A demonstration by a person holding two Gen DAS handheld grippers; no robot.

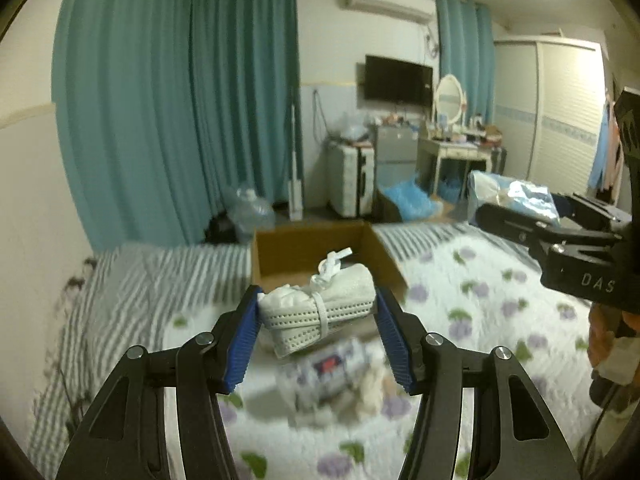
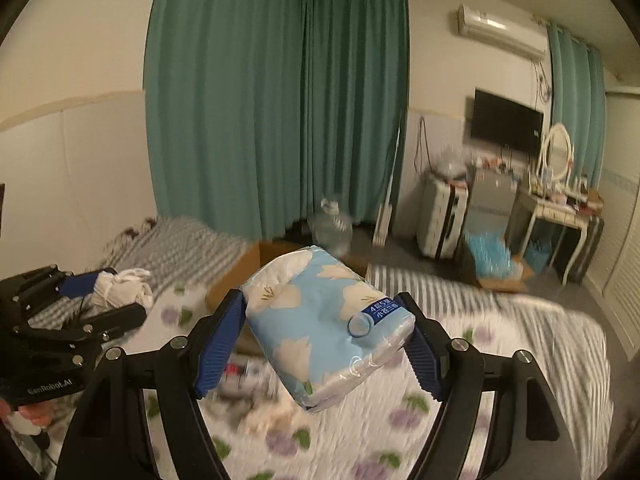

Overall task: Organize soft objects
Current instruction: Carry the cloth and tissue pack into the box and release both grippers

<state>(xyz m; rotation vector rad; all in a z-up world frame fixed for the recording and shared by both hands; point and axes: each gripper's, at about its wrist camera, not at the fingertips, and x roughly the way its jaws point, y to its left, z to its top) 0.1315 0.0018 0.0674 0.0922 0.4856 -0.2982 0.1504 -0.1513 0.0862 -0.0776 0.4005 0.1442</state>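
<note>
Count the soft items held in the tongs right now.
2: a tied white cloth bundle in the left tongs, a blue floral tissue pack in the right tongs. Blurred items lie below on the bed.

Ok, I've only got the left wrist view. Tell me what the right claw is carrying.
Observer: The right claw is shut on a light blue tissue pack printed with white flowers.
Operator: Check how it sits.
Observer: Tilted; both blue pads press its sides, and one corner hangs below them.
Operator: Find the box from there.
Observer: The cardboard box lies just behind the pack, mostly hidden by it.
</note>
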